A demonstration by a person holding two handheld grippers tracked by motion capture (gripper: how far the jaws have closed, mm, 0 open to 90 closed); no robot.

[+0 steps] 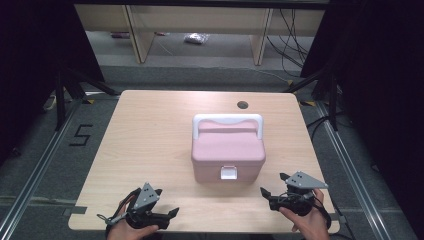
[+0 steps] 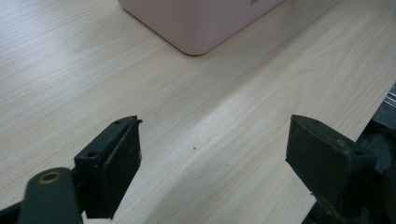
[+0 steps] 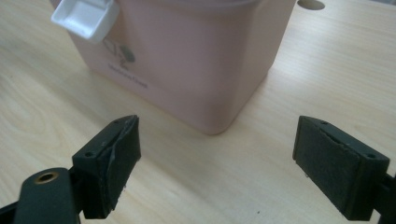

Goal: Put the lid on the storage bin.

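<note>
A pink box sits near the middle of my tabletop, lid closed, its white handle folded across the far part of the lid and its white latch on the wall facing me. A small round hole is cut in the tabletop beyond the box, near the far edge.

My left claw is low at the near edge of the tabletop, to the left of the box and well apart from it, held in my left hand. Its jaws stand wide apart with nothing between them but bare wood. In the left gripper view a rounded bottom corner of the pink box shows ahead, beyond the gap of the left claw.

My right claw is at the near right, held in my right hand, its jaws pointing toward the box's near right corner but not touching it. They too are spread wide and hold nothing. In the right gripper view the box stands just ahead of the right claw, the white latch at the upper left, with some small dark print on the wall below it that I cannot read, and the round hole at the top edge
</note>
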